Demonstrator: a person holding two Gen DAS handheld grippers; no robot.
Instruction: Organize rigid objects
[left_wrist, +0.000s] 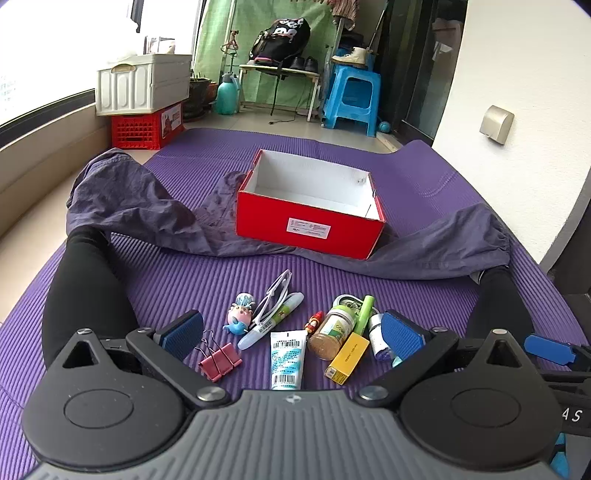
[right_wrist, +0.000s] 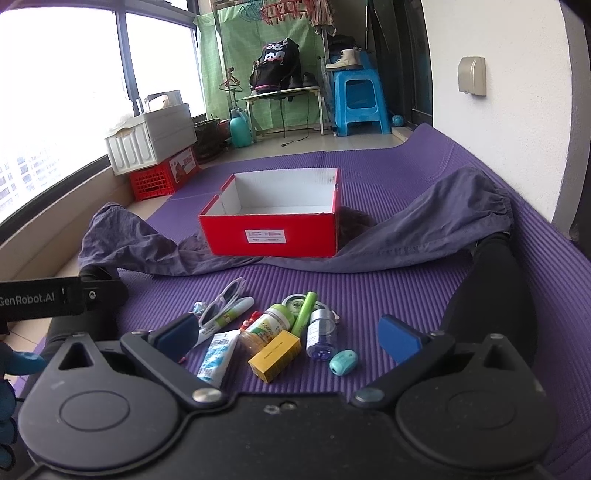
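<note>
A: Grippers?
B: Left gripper (left_wrist: 291, 332) and right gripper (right_wrist: 291, 334) both spread wide, holding nothing, ribbed blue pads; they hover over small clutter.
A: Shapes?
B: One flat tube (left_wrist: 287, 360) lying lengthwise away; one yellow carton (right_wrist: 274, 355); one glossy red cardboard box (left_wrist: 308, 218), open, beyond on the ridged purple mat (left_wrist: 184, 273).

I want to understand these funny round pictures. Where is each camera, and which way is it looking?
Left wrist: on the left gripper, low over the purple mat, facing the red box; black-clad legs show.
Right wrist: on the right gripper, facing the same box; the other gripper's side shows.
Both share the box, mat and yellow carton.
</note>
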